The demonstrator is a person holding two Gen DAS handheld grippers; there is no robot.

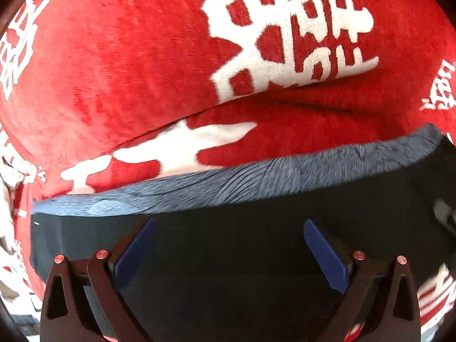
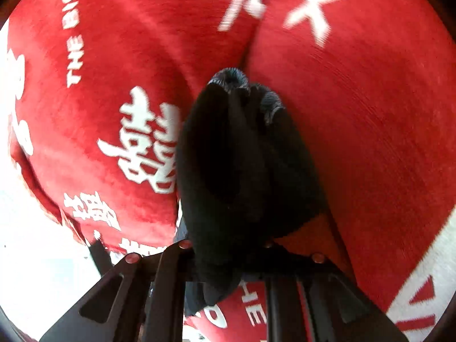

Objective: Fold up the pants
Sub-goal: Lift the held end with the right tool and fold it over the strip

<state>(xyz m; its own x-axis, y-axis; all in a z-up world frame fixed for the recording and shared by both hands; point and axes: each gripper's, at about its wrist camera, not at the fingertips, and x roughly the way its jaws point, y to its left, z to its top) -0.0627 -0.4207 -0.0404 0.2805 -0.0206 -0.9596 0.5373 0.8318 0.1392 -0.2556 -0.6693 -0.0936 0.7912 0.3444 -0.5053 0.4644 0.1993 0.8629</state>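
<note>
Between right tongs [image 2: 228, 245], bunched pants [image 2: 242, 156]

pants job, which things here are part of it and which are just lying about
Part of the job:
dark pants, with ribbed waistband
left gripper, jaws open over the pants
right gripper, jaws shut on bunched pants

Just lying about:
red blanket with white lettering, underneath

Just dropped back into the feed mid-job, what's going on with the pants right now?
A person is working dark pants on a red blanket with white lettering, using two handheld grippers. The right gripper is shut on a bunched-up section of the pants, the cloth humping up ahead of it. The left gripper is open over the fabric near the ribbed grey band, its blue pads not pinching anything. The fold is not yet made.
</note>
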